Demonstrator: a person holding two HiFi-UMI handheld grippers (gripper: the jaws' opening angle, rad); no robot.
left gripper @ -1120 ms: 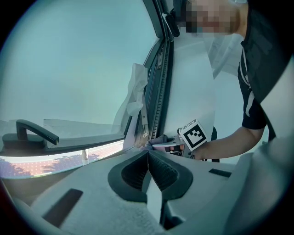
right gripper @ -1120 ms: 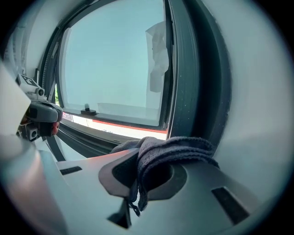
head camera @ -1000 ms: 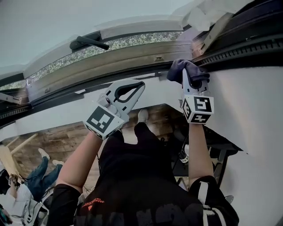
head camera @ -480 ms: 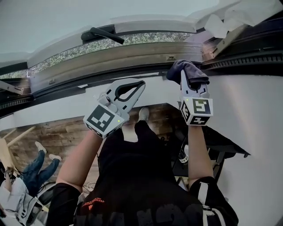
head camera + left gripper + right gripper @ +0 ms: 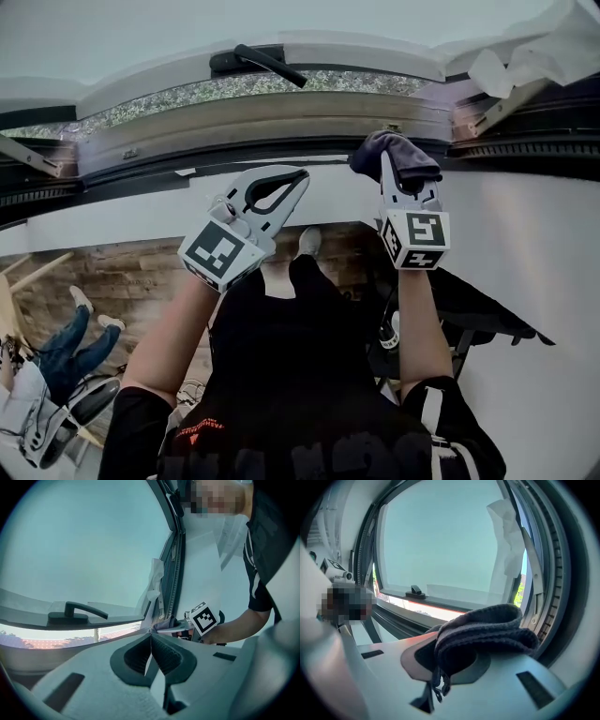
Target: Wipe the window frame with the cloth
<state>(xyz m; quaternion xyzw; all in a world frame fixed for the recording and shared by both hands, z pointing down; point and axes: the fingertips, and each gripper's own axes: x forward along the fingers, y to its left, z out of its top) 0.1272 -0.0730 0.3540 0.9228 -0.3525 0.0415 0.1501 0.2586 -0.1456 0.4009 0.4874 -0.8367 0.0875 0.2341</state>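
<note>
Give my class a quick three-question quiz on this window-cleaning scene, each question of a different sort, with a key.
1. True or false: the left gripper is shut and empty.
2. Which one holds the dark cloth? A. left gripper B. right gripper
3. Fill in: in the head view, the black window handle lies to the ___ of the cloth.
Key: 1 true; 2 B; 3 left.
</note>
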